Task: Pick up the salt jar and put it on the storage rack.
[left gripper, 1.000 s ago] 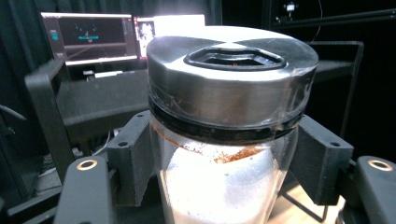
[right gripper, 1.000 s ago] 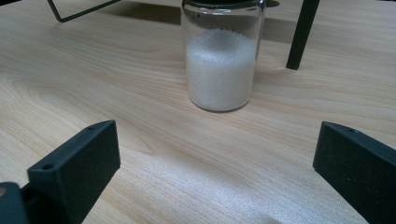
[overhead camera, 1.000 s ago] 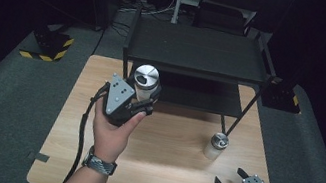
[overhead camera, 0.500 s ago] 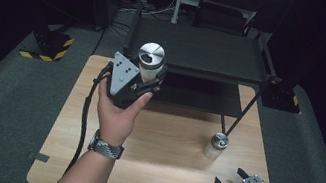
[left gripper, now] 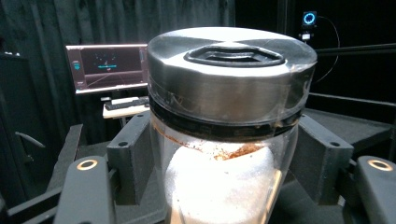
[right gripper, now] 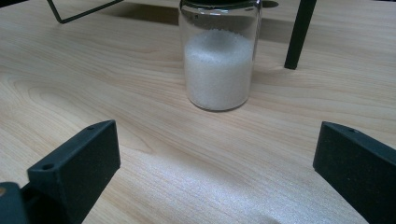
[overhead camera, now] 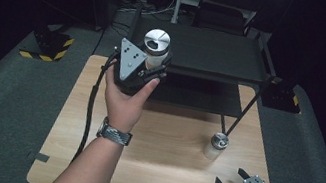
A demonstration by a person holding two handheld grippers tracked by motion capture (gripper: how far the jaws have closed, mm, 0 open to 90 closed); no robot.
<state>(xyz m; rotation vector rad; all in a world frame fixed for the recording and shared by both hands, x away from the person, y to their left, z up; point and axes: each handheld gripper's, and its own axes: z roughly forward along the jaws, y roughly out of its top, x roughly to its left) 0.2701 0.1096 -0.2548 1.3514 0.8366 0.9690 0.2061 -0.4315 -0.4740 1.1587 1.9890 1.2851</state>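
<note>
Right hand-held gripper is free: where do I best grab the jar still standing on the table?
Take the jar by its glass body, below the metal lid, coming in level from the near side. It stands upright with straight round walls, and the open right hand-held gripper already faces it. Mind the rack leg just beside it.

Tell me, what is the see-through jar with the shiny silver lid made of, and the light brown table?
The see-through jar clamped in the left gripper looks like clear glass or plastic: white grains show through its wall. Its shiny silver lid seems brushed metal, with soft grey reflections. The light brown table looks like wood or a wood-look laminate, with grain lines and a dull sheen.
</note>
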